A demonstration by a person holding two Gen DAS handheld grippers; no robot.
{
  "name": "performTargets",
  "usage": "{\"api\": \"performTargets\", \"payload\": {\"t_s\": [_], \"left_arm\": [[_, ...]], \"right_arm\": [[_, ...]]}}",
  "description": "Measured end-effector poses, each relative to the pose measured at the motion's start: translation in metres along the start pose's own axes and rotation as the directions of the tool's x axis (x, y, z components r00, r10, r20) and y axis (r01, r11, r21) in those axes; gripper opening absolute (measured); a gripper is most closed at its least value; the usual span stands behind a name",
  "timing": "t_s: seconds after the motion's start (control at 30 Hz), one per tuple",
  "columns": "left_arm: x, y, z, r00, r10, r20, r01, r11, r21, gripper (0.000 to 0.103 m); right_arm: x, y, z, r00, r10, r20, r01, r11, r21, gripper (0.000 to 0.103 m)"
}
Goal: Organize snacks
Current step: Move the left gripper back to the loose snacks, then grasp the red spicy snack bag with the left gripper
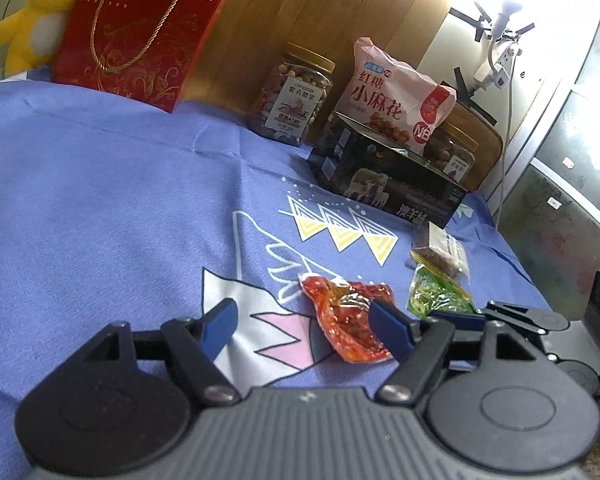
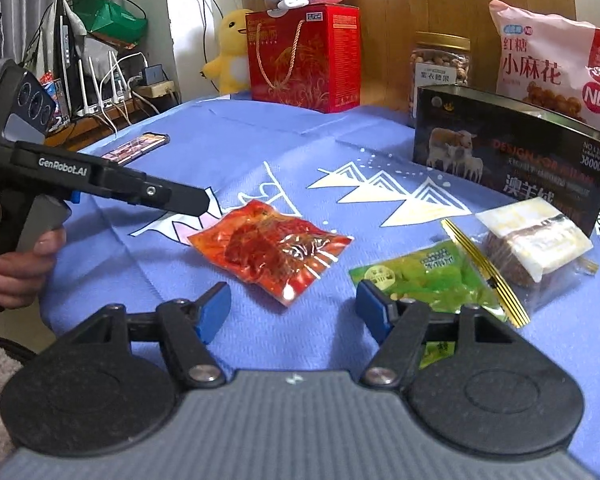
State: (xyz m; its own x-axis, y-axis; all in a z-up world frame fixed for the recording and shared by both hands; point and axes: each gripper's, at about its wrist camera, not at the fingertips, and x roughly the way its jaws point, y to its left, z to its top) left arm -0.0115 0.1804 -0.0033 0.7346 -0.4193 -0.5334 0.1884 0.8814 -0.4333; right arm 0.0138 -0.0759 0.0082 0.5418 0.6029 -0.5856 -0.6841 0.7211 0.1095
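Note:
A red vacuum-sealed snack packet [image 1: 348, 316] [image 2: 268, 250] lies on the blue cloth. A green packet [image 1: 440, 292] [image 2: 432, 276] lies to its right, and a clear packet with a brown and white cake [image 1: 440, 252] [image 2: 532, 246] lies further right. My left gripper [image 1: 304, 328] is open and empty, its right finger over the red packet's near edge. It shows from the side in the right wrist view [image 2: 204, 200]. My right gripper [image 2: 292, 312] is open and empty, just short of the red and green packets, its right finger over the green packet's near edge.
At the back stand a black box [image 2: 512, 160], a pink bag of twists [image 2: 552, 68], a nut jar [image 2: 440, 64] and a red gift box [image 2: 304, 56] with plush toys. A phone [image 2: 136, 146] lies at the cloth's far left edge. Cables and routers sit beyond the table.

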Motion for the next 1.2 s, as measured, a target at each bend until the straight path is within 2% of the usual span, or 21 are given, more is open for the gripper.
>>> {"api": "performTargets", "payload": {"t_s": [0.23,0.3,0.47,0.83,0.87,0.97,1.17,1.2], "left_arm": [[-0.001,0.006,0.0,0.999,-0.04,0.0,0.04,0.998,-0.038,0.078],[0.0,0.005,0.0,0.999,-0.054,-0.001,0.054,0.997,-0.047,0.083],[0.005,0.001,0.002,0.997,-0.079,-0.012,0.078,0.995,-0.054,0.083],[0.027,-0.005,0.013,0.986,-0.158,-0.047,0.153,0.982,-0.108,0.083],[0.028,-0.006,0.013,0.987,-0.154,-0.048,0.148,0.984,-0.104,0.083],[0.036,-0.008,0.015,0.982,-0.173,-0.07,0.166,0.981,-0.102,0.069],[0.042,-0.01,0.017,0.983,-0.173,-0.069,0.165,0.98,-0.111,0.066],[0.042,-0.01,0.018,0.983,-0.17,-0.07,0.161,0.981,-0.112,0.063]], "right_arm": [[0.01,0.008,0.004,1.0,-0.018,-0.003,0.018,0.999,-0.042,0.074],[0.014,0.011,0.007,1.0,-0.006,-0.008,0.006,0.999,-0.053,0.074],[0.025,0.019,0.013,0.999,0.044,-0.008,-0.045,0.995,-0.089,0.074],[0.027,0.008,0.018,0.992,0.125,0.012,-0.126,0.992,0.007,0.075],[0.027,0.006,0.019,0.991,0.133,0.013,-0.133,0.991,0.013,0.075],[0.03,0.002,0.021,0.99,0.138,0.015,-0.138,0.99,0.021,0.074],[0.035,0.004,0.027,0.991,0.133,0.022,-0.133,0.991,-0.012,0.074],[0.036,0.005,0.028,0.991,0.134,0.023,-0.133,0.991,-0.018,0.074]]}}
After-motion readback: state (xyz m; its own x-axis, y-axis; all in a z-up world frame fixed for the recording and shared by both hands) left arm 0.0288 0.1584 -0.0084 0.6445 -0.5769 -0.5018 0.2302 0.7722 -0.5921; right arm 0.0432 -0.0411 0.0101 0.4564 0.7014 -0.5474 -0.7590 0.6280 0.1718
